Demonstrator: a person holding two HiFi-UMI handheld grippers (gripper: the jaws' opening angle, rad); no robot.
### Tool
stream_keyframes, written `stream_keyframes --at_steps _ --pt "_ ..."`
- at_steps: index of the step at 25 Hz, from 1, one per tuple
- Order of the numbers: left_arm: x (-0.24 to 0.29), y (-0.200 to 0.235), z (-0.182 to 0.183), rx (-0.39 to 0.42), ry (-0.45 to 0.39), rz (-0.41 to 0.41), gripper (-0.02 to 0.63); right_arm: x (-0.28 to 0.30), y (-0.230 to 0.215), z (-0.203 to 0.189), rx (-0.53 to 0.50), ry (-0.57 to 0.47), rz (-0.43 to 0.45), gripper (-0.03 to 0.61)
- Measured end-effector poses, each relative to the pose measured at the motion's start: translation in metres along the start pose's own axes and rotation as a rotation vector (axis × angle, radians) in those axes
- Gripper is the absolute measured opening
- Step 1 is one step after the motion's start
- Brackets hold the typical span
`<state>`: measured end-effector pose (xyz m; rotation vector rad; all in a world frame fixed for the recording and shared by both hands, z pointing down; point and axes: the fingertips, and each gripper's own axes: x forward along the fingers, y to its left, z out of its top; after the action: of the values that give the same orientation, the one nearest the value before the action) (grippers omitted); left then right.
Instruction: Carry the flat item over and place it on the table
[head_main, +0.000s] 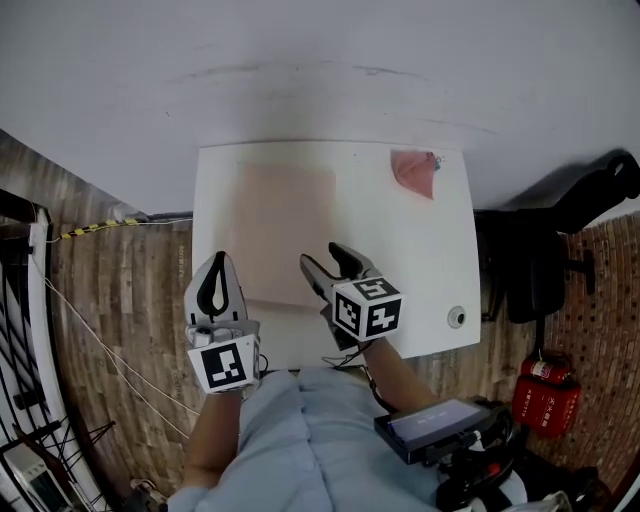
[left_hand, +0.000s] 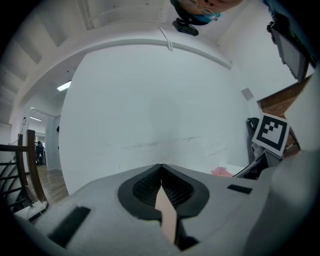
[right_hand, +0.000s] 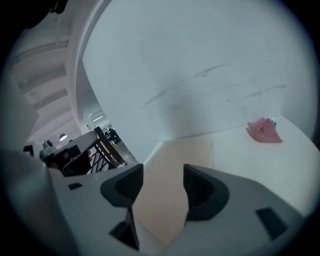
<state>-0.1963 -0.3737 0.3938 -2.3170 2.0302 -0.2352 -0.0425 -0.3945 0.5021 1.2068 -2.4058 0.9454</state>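
Observation:
A flat beige sheet (head_main: 287, 232) lies on the white table (head_main: 420, 260), its near edge towards me. My left gripper (head_main: 215, 264) is at the table's near left corner. In the left gripper view the left gripper (left_hand: 161, 172) is shut on a thin beige edge of the sheet (left_hand: 166, 215), which stands upright between the pads. My right gripper (head_main: 330, 258) hovers over the sheet's near right part. In the right gripper view the right gripper (right_hand: 162, 185) has its jaws apart. The sheet (right_hand: 172, 170) shows in the gap, and no pad presses on it.
A crumpled pink cloth (head_main: 413, 170) lies at the table's far right corner. A small round object (head_main: 456, 317) sits near the right front edge. A black chair (head_main: 560, 250) and a red fire extinguisher (head_main: 545, 390) stand right of the table. A white wall lies beyond it.

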Motion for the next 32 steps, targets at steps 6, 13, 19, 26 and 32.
stream_keyframes --at_steps 6,13,19,26,32 --pt "-0.031 -0.019 0.05 -0.026 -0.071 0.019 0.009 -0.055 0.027 0.031 -0.187 -0.191 -0.024 0.111" --pt "-0.048 -0.038 0.074 -0.022 -0.113 0.004 0.009 -0.093 0.034 0.051 -0.356 -0.329 -0.104 0.006" --pt "-0.051 -0.034 0.079 -0.022 -0.125 0.022 0.009 -0.106 0.037 0.058 -0.406 -0.381 -0.122 0.005" --pt "-0.052 -0.037 0.082 -0.008 -0.134 0.013 0.009 -0.113 0.039 0.058 -0.424 -0.411 -0.124 0.005" --pt "-0.049 -0.031 0.084 0.001 -0.143 0.004 0.009 -0.113 0.049 0.063 -0.445 -0.423 -0.107 0.003"
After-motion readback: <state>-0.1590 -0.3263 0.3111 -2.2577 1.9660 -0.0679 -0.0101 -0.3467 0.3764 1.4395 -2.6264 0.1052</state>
